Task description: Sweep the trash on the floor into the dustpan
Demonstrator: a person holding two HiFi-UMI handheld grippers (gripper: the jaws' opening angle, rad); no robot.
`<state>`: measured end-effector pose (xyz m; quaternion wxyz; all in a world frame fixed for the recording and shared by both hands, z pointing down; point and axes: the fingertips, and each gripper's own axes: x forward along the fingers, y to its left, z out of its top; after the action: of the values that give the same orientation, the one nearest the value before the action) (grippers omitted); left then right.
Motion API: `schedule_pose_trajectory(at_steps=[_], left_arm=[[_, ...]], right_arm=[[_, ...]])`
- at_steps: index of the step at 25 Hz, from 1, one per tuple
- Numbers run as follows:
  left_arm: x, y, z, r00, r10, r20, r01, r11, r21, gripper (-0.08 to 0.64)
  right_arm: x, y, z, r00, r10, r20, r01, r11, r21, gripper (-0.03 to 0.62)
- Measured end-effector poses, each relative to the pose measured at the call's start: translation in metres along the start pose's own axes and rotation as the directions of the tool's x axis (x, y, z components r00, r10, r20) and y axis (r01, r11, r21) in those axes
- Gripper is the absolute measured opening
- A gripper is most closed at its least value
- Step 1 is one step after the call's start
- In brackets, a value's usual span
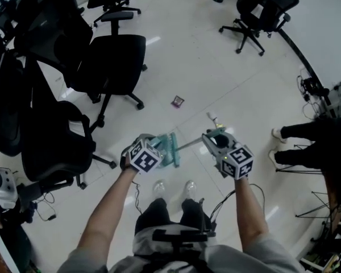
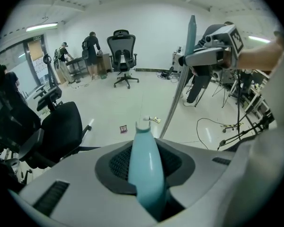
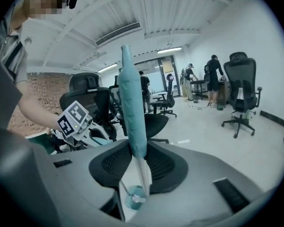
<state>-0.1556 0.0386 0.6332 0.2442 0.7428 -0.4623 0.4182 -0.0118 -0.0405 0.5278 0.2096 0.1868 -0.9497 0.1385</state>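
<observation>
Teal plastic sits in both my grips. My left fingers [image 2: 114, 163] are only partly apart, drawn in just enough to pinch the dustpan handle [image 2: 146, 169]. Its notched tip pokes out past the pads toward the floor [image 1: 216, 73]. From above, my left gripper [image 1: 158, 148] has the dustpan [image 1: 170, 150] just to its right, ahead of my shoes [image 1: 188, 187]. I cannot tell whether the pan touches the floor.

My right fingers [image 3: 109, 167] are likewise about half closed, clamped on the broom handle [image 3: 132, 108]. Its teal grip stands upright above the pads and its pale shaft [image 3: 141, 171] runs down below them. Seen from above, that shaft slants from my right gripper [image 1: 211, 137] across toward the dustpan.

Further out, a white scrap [image 1: 213, 119] lies on the floor just beyond my right gripper. A purple wrapper [image 1: 177, 101] lies flat farther ahead, well apart from the dustpan, out in the open middle of the floor. Black office chairs [image 1: 111, 58] crowd the floor's left edge.
</observation>
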Motion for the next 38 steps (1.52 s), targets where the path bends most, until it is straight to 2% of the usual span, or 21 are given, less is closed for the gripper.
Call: schedule_pose_trajectory(at_steps=[3, 6, 13, 18, 23, 28, 32, 36, 38], left_arm=[[0.001, 0.015, 0.014, 1.0, -0.006, 0.005, 0.006, 1.0, 0.005, 0.106], [0.004, 0.031, 0.041, 1.0, 0.003, 0.007, -0.003, 1.0, 0.007, 0.106], [0.04, 0.079, 0.106, 0.998, 0.055, -0.021, -0.056, 0.997, -0.049, 0.106], [0.069, 0.127, 0.15, 0.994, 0.097, -0.058, -0.1, 0.994, -0.04, 0.106], [0.087, 0.179, 0.164, 0.989, 0.114, -0.096, -0.12, 0.991, -0.058, 0.106], [0.094, 0.219, 0.165, 0.99, 0.077, -0.122, -0.082, 0.996, -0.039, 0.106], [0.104, 0.243, 0.171, 0.989, 0.046, -0.143, -0.05, 0.998, -0.023, 0.106], [0.117, 0.258, 0.181, 0.989, 0.039, -0.141, -0.044, 0.999, -0.031, 0.106], [0.125, 0.259, 0.191, 0.991, 0.033, -0.128, -0.037, 0.999, -0.033, 0.106]], right_arm=[[-0.001, -0.025, 0.027, 0.997, -0.071, 0.028, 0.071, 0.997, -0.013, 0.101], [0.0, -0.059, 0.047, 0.993, -0.104, 0.051, 0.105, 0.994, -0.03, 0.101], [0.012, -0.156, 0.076, 0.99, -0.123, 0.074, 0.123, 0.992, 0.005, 0.101], [0.035, -0.219, 0.099, 0.983, -0.141, 0.119, 0.141, 0.99, 0.007, 0.1], [0.081, -0.258, 0.121, 0.98, -0.186, 0.072, 0.187, 0.982, -0.019, 0.1], [0.137, -0.288, 0.138, 0.958, -0.275, 0.075, 0.28, 0.959, -0.052, 0.1], [0.182, -0.302, 0.133, 0.952, -0.302, 0.052, 0.306, 0.948, -0.088, 0.1], [0.226, -0.308, 0.101, 0.967, -0.255, -0.019, 0.252, 0.962, -0.102, 0.1], [0.237, -0.309, 0.089, 0.976, -0.213, -0.037, 0.211, 0.976, -0.057, 0.101]])
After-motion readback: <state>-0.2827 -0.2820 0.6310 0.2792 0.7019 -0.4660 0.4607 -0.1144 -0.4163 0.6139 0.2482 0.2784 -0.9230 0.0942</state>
